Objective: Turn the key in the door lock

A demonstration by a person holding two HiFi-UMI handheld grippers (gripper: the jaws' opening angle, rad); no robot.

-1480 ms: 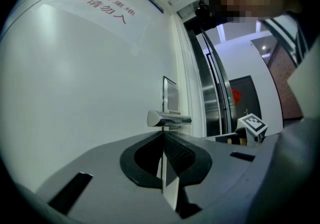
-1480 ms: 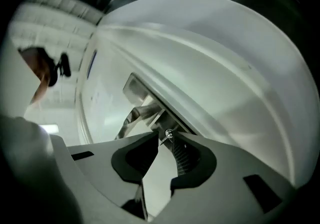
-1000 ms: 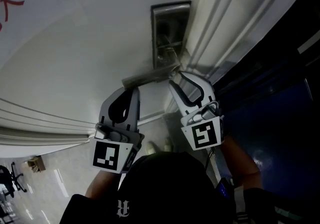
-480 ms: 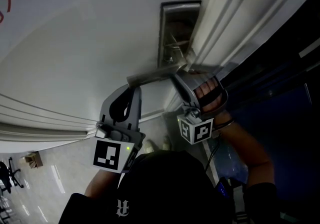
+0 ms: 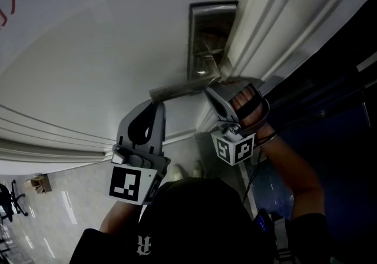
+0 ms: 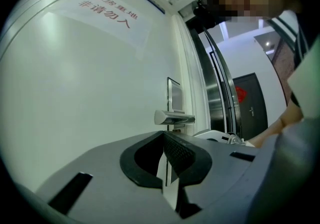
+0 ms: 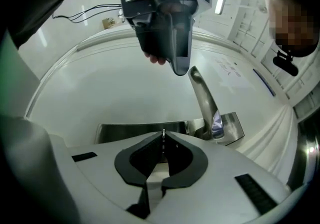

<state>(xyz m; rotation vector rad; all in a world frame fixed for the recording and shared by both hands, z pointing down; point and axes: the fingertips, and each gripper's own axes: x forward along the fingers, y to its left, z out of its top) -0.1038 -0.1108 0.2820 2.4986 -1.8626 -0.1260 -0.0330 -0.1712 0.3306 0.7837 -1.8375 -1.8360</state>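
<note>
The right hand-held gripper (image 5: 210, 85) had rolled over since a second earlier, wrist bent, pinching the key (image 7: 163, 133), which pointed straight into the lock plate (image 5: 211, 27) by the door handle (image 5: 177, 88). The left hand-held gripper (image 5: 157, 101) was pressed together.

Left gripper (image 6: 164, 137) fills the lower frame, and we note its jaws pressed together at the tips with nothing between them. Just beyond the tips a silver lever handle (image 6: 174, 117) juts level from a narrow lock plate (image 6: 173, 95) on the white door (image 6: 75, 93). A paper notice (image 6: 107, 12) with red characters sits high on the door. A forearm (image 6: 272, 127) enters at right.
</note>
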